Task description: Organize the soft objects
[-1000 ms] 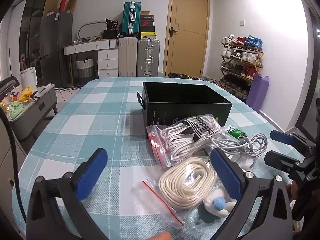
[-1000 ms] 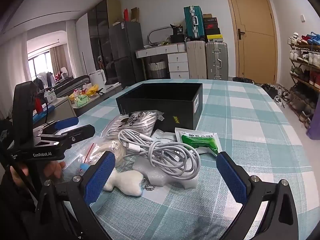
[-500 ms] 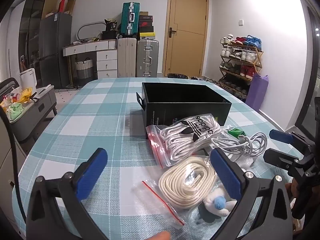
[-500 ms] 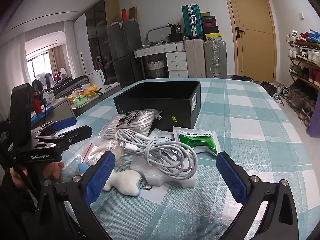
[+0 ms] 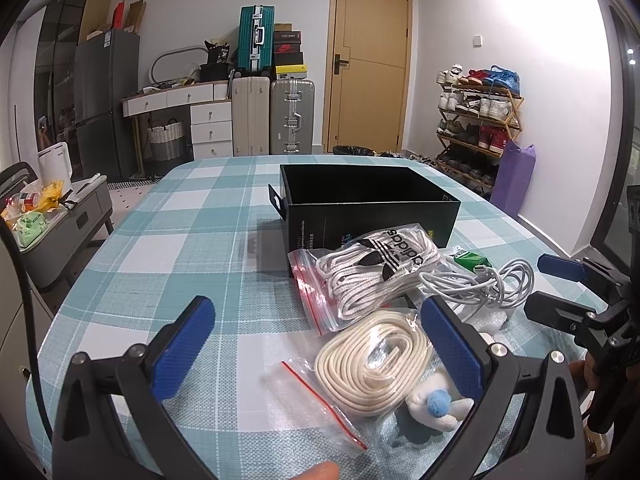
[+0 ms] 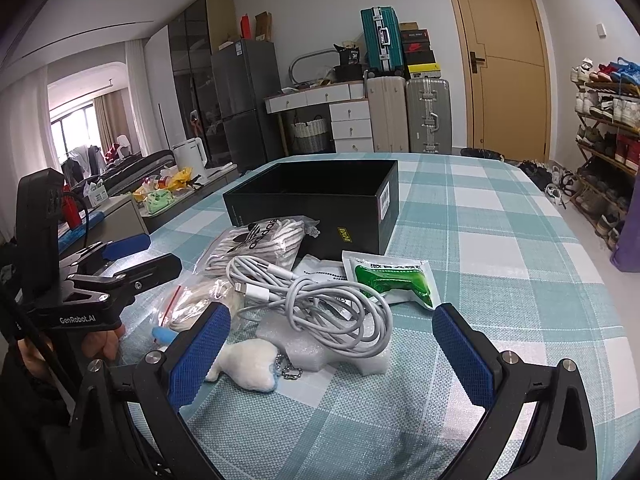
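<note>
An open black box (image 5: 368, 204) stands on the checked table (image 5: 180, 240); it also shows in the right wrist view (image 6: 320, 196). In front of it lie a bagged adidas lace bundle (image 5: 376, 272), a bagged cream rope coil (image 5: 372, 364), a white charging cable (image 6: 320, 304), a green sachet (image 6: 392, 280), a foam piece (image 6: 360, 356) and a white plush keychain (image 6: 248, 368). My left gripper (image 5: 316, 344) is open and empty over the cream coil. My right gripper (image 6: 332, 352) is open and empty over the cable and plush.
Each gripper shows in the other's view: the right (image 5: 568, 292) beside the cable, the left (image 6: 120, 264) at the pile's left. Suitcases (image 5: 272, 116), drawers and a door stand behind the table. A shoe rack (image 5: 476, 120) is at the right.
Both grippers have drifted very slightly toward the pile. Both stay open and empty; the objects have not moved.
</note>
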